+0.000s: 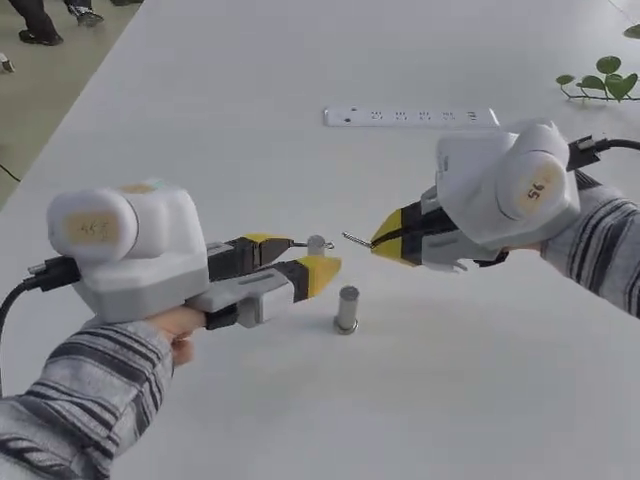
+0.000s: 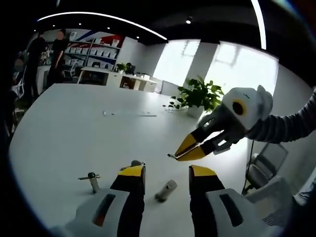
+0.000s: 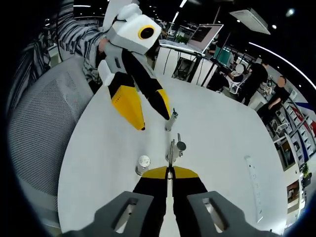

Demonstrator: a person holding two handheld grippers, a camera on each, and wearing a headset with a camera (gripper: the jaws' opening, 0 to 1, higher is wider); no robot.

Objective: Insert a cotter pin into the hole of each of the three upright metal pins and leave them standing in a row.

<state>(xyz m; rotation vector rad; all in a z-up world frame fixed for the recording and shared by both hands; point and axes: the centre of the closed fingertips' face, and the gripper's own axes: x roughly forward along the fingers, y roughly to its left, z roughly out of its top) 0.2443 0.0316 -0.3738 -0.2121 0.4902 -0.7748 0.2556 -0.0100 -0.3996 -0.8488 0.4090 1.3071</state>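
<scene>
Wide white surface (image 1: 200, 150), matte, evenly lit. White power strip (image 1: 410, 117) flat on it. Right of power strip: leafy green sprig (image 1: 600, 80). Far left of power strip: tan floor (image 1: 50, 90). Beyond power strip, left gripper view: potted plant (image 2: 197, 96), bright windows (image 2: 237, 64), stocked shelving (image 2: 94, 51), curved ceiling light strip (image 2: 103, 15). Across surface from power strip: grey mesh chair (image 3: 39, 128).

bright even light, soft shadows, fisheye edge distortion
</scene>
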